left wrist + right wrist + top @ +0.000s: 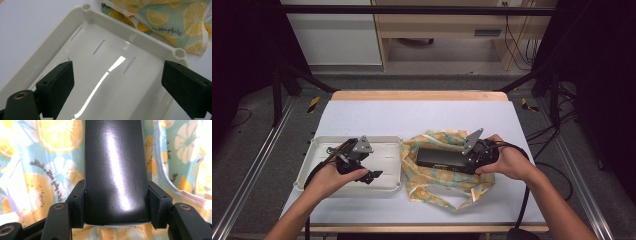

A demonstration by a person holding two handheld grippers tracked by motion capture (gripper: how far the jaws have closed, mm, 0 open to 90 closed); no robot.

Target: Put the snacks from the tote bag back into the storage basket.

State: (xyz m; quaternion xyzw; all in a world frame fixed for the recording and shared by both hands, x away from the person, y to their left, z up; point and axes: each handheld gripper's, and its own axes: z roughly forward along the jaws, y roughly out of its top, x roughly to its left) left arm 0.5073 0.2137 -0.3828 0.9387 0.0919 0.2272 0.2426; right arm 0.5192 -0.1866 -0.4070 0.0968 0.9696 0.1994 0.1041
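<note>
While the right tool (116, 205) clamps the glossy black rectangular box (115, 170) over lemon-print cloth (439, 180) | left tool (117, 82) gapes above cream plastic tray (140, 42), awaiting it.

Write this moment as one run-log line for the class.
right gripper: shut on black box, over lemon-print cloth | left gripper: open, nothing held, above white tray
</note>
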